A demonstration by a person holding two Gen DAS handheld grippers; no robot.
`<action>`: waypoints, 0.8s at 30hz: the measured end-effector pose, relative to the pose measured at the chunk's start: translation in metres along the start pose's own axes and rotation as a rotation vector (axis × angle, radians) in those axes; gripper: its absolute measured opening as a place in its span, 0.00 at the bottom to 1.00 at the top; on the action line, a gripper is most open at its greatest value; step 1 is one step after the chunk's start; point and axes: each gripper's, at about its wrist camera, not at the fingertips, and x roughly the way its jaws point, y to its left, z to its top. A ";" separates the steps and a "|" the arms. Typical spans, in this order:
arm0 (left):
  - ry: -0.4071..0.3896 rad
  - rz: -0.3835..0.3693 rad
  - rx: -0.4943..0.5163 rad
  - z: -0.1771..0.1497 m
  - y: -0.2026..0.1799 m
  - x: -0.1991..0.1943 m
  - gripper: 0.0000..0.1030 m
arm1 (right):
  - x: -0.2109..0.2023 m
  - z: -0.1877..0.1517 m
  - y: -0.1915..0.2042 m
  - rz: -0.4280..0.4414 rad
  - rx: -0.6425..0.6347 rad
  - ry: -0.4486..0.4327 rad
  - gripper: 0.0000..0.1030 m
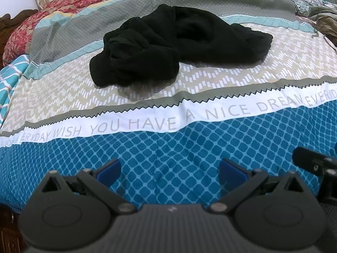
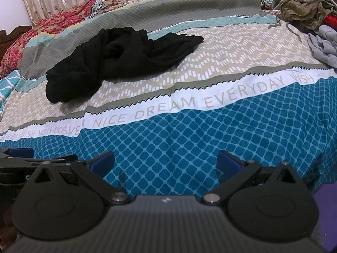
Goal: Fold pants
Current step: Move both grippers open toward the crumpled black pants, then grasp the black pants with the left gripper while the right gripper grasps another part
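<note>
The black pants (image 1: 177, 44) lie in a crumpled heap on the far half of the bed, on the beige band of the bedsheet (image 1: 189, 143) with its small white zigzag dashes. The fabric looks soft and matte (perhaps a knit, though the weave is too dark to read), bunched into thick rolls at the left end and spreading flatter toward the right. In the right wrist view the same heap (image 2: 118, 59) sits to the far left, one end tapering to a rounded point.

The left gripper (image 1: 170, 169) hovers over the near blue part of the sheet, a print of rounded diamond tiles, with its blue-padded fingers spread wide apart and nothing between them. The right gripper (image 2: 165, 162) is likewise held wide, empty, above the same blue pattern. Both are well apart from the pants.

A white stripe of printed grey lettering (image 2: 189, 105), edged by a saw-tooth grey line, runs across the sheet between grippers and pants. A loose pile of olive and grey clothes (image 2: 305, 6) sits at the far right, and a red floral quilt (image 1: 42, 16) is rumpled at the far left.
</note>
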 end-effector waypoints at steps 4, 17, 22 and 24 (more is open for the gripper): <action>0.005 -0.008 -0.003 0.000 0.000 0.001 1.00 | 0.001 0.000 0.000 -0.001 0.002 0.003 1.00; -0.174 -0.140 -0.060 -0.003 0.026 -0.033 1.00 | -0.005 0.016 -0.011 -0.020 0.013 -0.043 1.00; -0.085 -0.233 -0.137 -0.020 0.049 -0.032 1.00 | -0.019 0.033 -0.025 -0.015 0.037 -0.141 1.00; 0.001 -0.294 -0.159 -0.029 0.054 -0.022 1.00 | -0.020 0.039 -0.029 -0.013 0.040 -0.166 0.97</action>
